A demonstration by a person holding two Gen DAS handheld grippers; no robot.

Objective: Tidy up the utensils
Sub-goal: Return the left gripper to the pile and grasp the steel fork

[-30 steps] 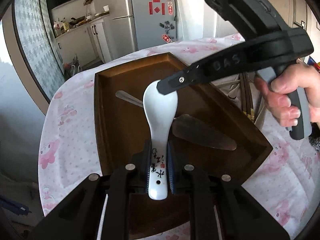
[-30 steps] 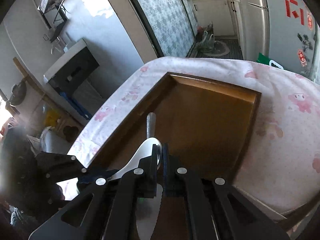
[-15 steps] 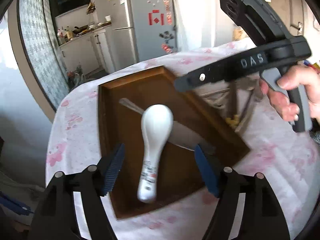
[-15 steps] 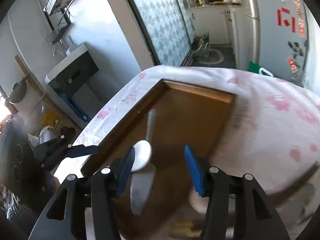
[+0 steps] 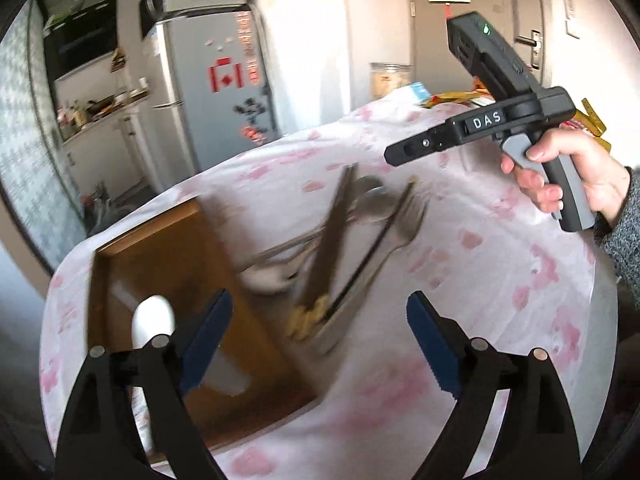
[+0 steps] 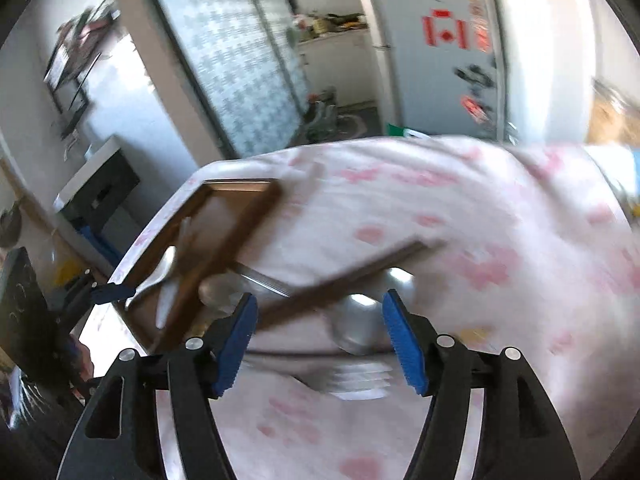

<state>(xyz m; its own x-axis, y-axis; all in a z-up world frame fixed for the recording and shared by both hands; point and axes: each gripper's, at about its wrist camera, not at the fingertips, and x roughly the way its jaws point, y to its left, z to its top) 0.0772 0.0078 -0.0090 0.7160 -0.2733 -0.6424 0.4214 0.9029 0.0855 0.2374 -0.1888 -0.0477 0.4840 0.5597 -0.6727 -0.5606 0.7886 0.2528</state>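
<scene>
A brown wooden tray (image 5: 168, 256) lies on the pink-patterned tablecloth, with a white ceramic spoon (image 5: 152, 320) in it. The tray also shows in the right wrist view (image 6: 240, 196). To its right lies a blurred pile of utensils: brown chopsticks (image 5: 332, 236), a metal spoon (image 5: 372, 200) and a fork (image 5: 404, 228). My left gripper (image 5: 320, 340) is open and empty above the tray's right edge. My right gripper (image 6: 320, 340) is open and empty over the chopsticks (image 6: 340, 280), a metal spoon (image 6: 356, 320) and a fork (image 6: 352, 380); it also shows from outside in the left wrist view (image 5: 400, 152).
The table edge drops off on the left toward the kitchen. A fridge (image 5: 216, 92) stands behind the table. Packets (image 5: 460, 98) lie at the table's far side. The cloth (image 5: 500, 280) on the right bears no utensils.
Both grippers have opened and let go of the white spoon, which now lies in the tray. Both have swung right, away from the tray toward the utensil pile.
</scene>
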